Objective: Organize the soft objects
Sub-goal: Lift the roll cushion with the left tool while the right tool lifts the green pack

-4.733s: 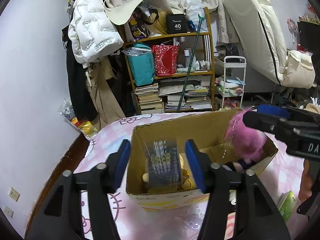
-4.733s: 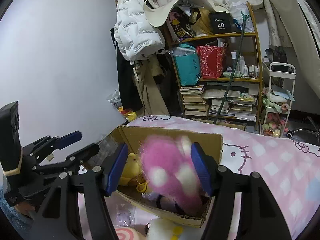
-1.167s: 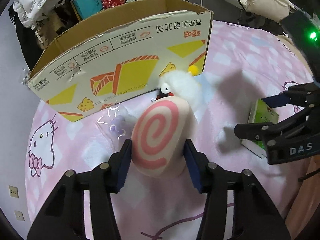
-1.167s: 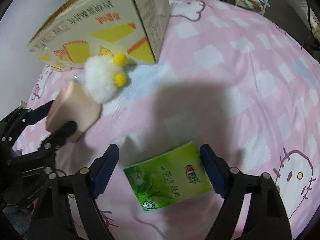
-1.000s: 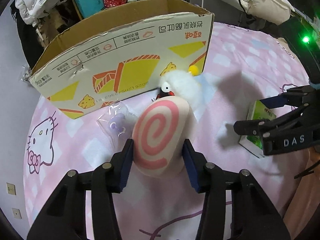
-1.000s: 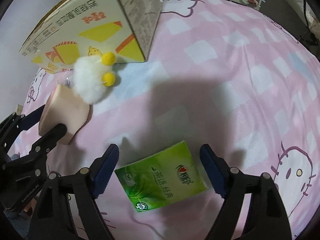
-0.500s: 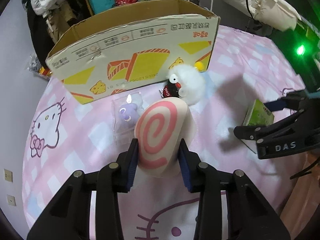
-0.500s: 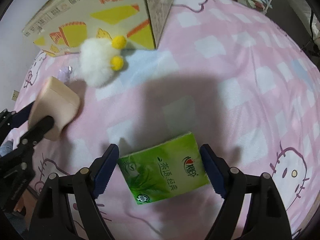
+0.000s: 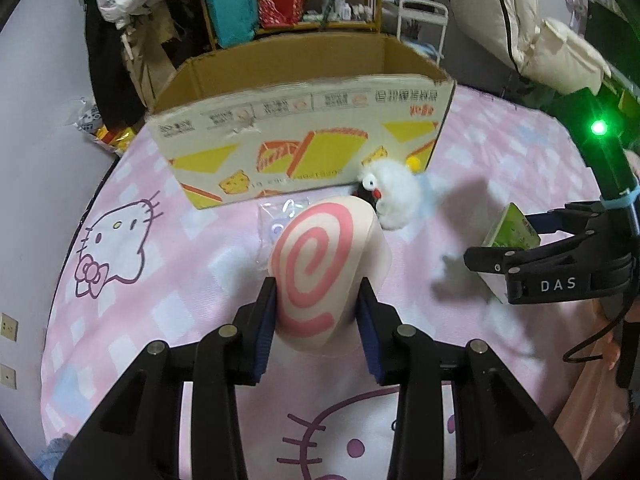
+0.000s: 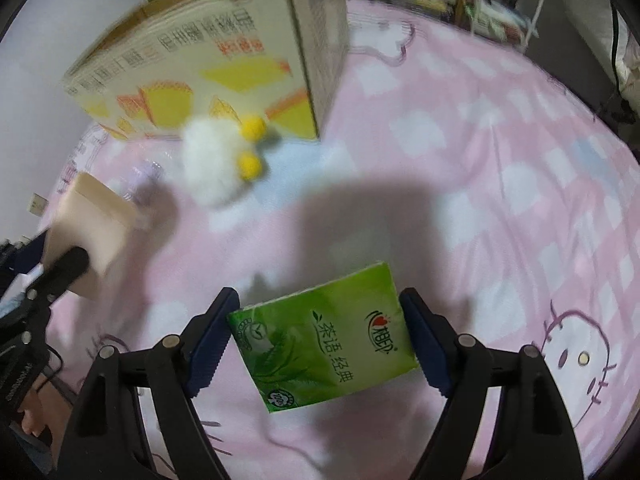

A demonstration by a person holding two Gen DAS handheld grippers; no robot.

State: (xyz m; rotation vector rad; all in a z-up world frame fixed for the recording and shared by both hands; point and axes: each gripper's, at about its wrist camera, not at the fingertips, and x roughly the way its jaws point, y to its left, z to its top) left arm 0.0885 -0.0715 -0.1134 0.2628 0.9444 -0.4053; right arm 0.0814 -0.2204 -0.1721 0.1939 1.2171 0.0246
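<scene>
The left hand-held gripper is clamped on the pink-swirl cushion, its blue pads pressed into both sides of the soft roll, which now sits higher above the pink bed sheet than half a second ago and casts a shadow beneath it. Compared with a second earlier, when the fingers were only closing around the cushion as it lay on the sheet, the view has pulled back and the cardboard box shows its open top. Just beyond the cushion lie a clear plastic packet and the white fluffy plush, the plush close against the box's front wall near its right corner. The right hand-held gripper has its fingers spread wide on either side of the green tissue pack; the left pad looks to be at the pack's edge and the right pad just beside it, though whether they press on it cannot be told. The pack appears nearer the fingers than a second ago. The right wrist view is blurred by motion, and in it the plush lies apart from the pack.
</scene>
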